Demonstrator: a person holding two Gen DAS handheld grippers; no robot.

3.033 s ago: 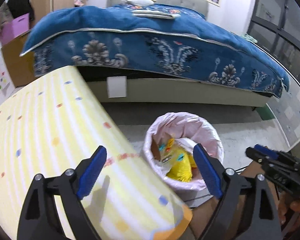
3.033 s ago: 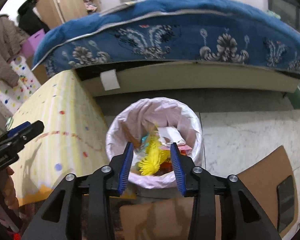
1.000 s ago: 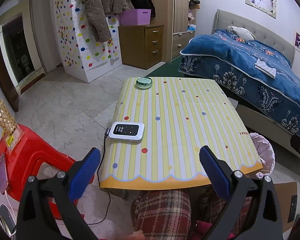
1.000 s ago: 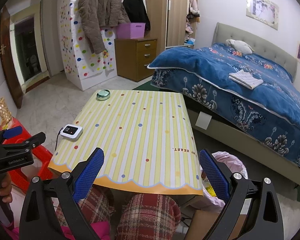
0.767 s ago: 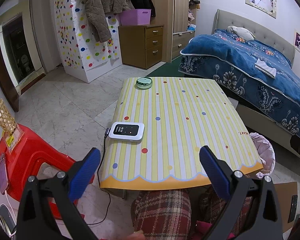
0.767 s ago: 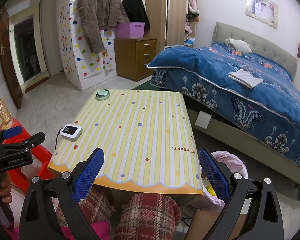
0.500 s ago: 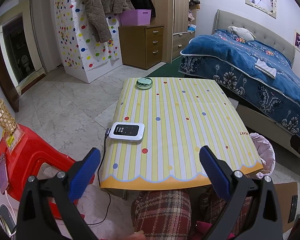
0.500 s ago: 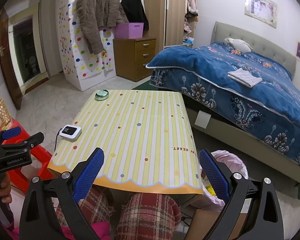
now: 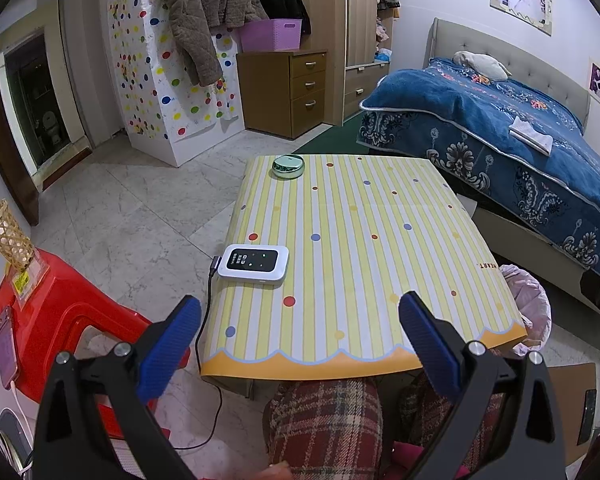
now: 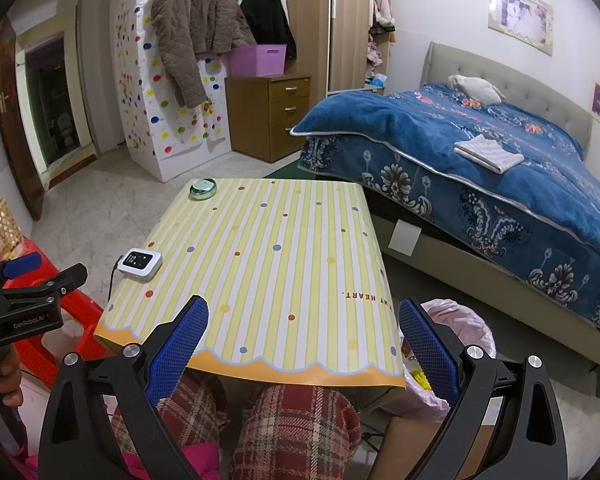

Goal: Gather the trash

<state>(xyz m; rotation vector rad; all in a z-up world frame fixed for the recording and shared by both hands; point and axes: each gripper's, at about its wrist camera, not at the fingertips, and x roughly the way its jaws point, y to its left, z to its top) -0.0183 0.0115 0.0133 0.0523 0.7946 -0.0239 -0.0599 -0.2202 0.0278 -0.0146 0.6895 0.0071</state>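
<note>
While you sit at the near edge of the striped table (image 10: 284, 248), your left gripper (image 9: 300, 344) and right gripper (image 10: 303, 346) are both spread wide, nothing between the pads. The trash bin (image 10: 460, 320) with its pink liner sits on the floor just off the table's near right corner, yellow wrappers inside. A white router (image 9: 254, 262) lies by the left edge, a green tin (image 9: 288, 166) at the far left corner.

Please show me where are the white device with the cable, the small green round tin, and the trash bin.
White device (image 9: 253, 262), left wrist view, dark screen.
Green tin (image 9: 287, 166), left wrist view, lid.
Trash bin (image 10: 466, 322), right wrist view, pink liner.
</note>
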